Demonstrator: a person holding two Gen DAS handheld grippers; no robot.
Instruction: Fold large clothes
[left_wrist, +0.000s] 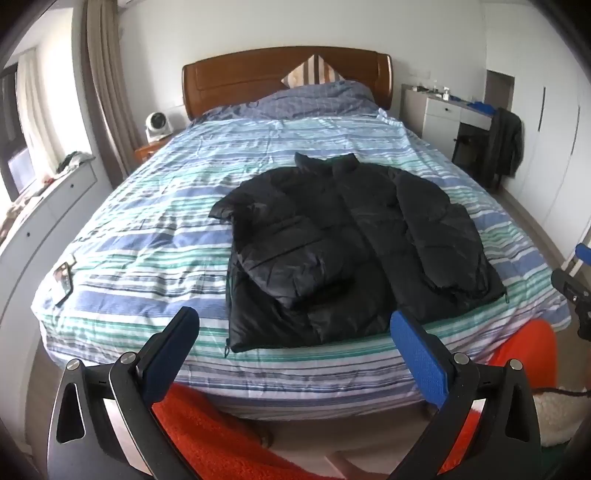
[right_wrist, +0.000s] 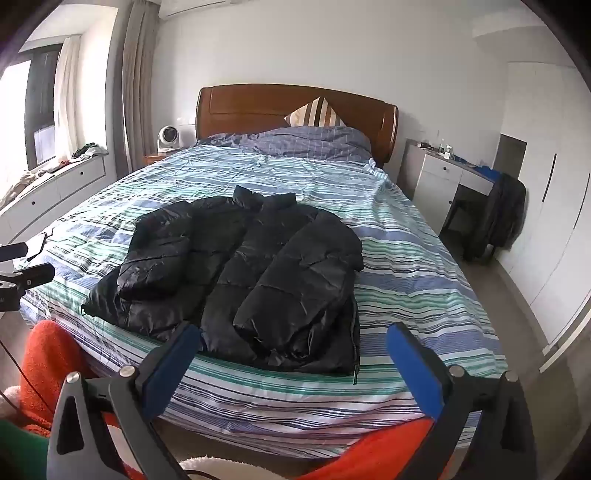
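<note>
A black puffer jacket (left_wrist: 351, 243) lies face up on the striped bed (left_wrist: 155, 229), collar toward the headboard, both sleeves folded in over the chest. It also shows in the right wrist view (right_wrist: 243, 273). My left gripper (left_wrist: 295, 332) is open and empty, held off the foot of the bed just short of the jacket's hem. My right gripper (right_wrist: 295, 343) is open and empty too, near the hem's right part. The right gripper shows at the left wrist view's right edge (left_wrist: 572, 295).
A phone (left_wrist: 63, 281) lies on the bed's left side. A wooden headboard (left_wrist: 258, 74) and pillows stand at the far end. A white desk (left_wrist: 454, 114) and a chair with dark clothing (left_wrist: 506, 147) stand right. Drawers (left_wrist: 33, 225) line the left wall. Orange fabric (left_wrist: 221, 435) is below.
</note>
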